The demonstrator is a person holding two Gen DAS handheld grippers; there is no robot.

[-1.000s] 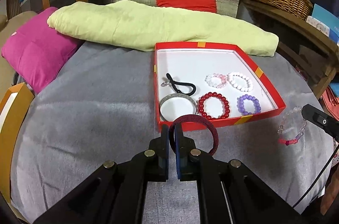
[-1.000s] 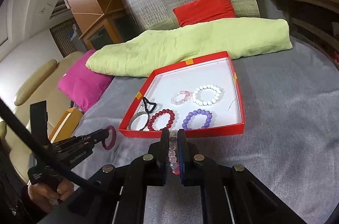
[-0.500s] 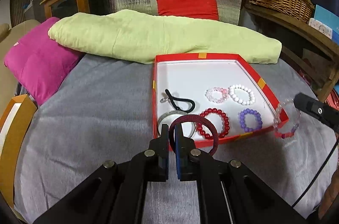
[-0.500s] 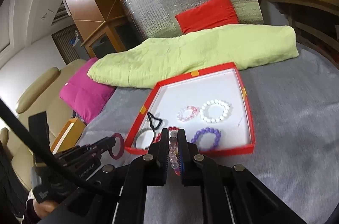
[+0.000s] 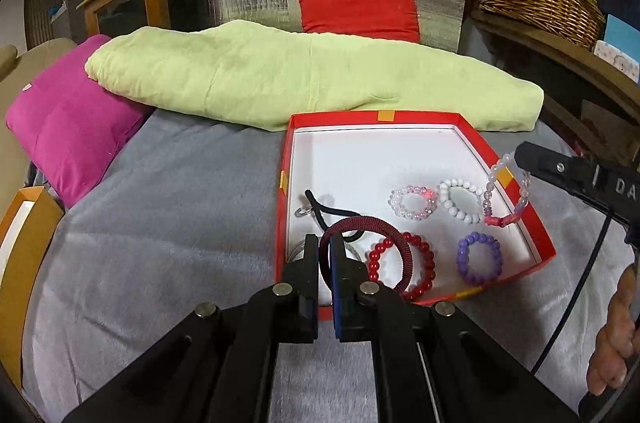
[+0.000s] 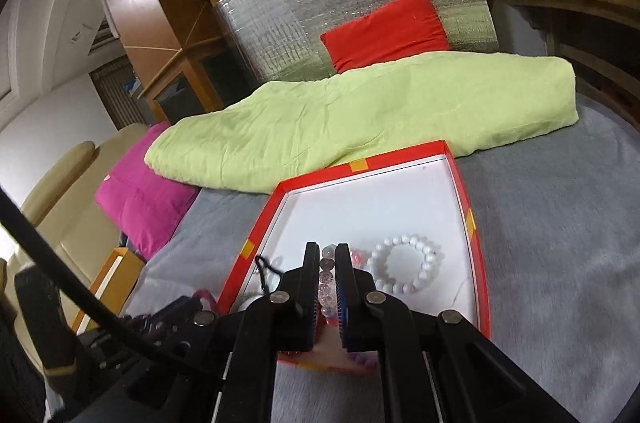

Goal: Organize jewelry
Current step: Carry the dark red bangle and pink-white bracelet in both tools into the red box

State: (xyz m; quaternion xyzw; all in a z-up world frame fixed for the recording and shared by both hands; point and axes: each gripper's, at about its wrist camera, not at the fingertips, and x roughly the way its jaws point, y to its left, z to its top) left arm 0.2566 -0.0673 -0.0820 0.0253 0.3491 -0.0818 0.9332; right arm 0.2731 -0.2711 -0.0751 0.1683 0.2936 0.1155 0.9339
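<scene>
The red box (image 5: 544, 243) sits on the grey cover (image 5: 160, 223), its white floor holding a black hair tie (image 5: 320, 209), a pink bead bracelet (image 5: 414, 203), a white bead bracelet (image 5: 460, 201), a red bead bracelet (image 5: 424, 263) and a purple bead bracelet (image 5: 480, 257). At six o'clock of the box the left gripper (image 5: 325, 255) is clamped on a maroon bangle (image 5: 384, 227), which hangs over the red beads. At three o'clock the right gripper (image 6: 328, 263) pinches a pale bead bracelet (image 5: 506, 199) above the right wall. A green blanket (image 5: 304, 79) lies at twelve o'clock, a magenta cushion (image 5: 68, 127) at ten.
</scene>
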